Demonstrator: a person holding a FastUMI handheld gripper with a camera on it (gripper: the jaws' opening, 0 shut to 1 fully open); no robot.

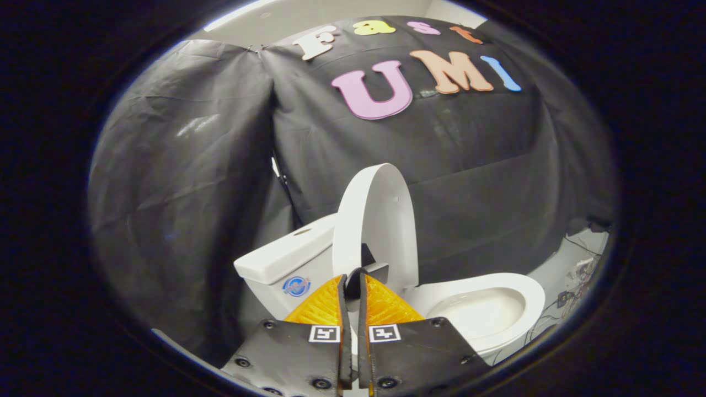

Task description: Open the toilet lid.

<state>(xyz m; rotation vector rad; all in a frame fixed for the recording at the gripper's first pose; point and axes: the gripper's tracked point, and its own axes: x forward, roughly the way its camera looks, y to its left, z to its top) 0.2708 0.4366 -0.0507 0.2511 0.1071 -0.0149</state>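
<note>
Already the toilet lid [380, 220] stands nearly upright beside the tank [287, 259], above the open bowl [485, 309]. The hand-held gripper [353, 286] has its fingers almost together, seemingly pinching the lid's edge. Letting go before it leans on the tank could let it drop shut.

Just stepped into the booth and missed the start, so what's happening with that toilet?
A person is working a handheld gripper at the toilet lid. The lid stands raised, nearly upright, beside the tank, and the bowl lies uncovered. The fingers are almost together at the lid's lower edge; whether they pinch it is unclear.
</note>
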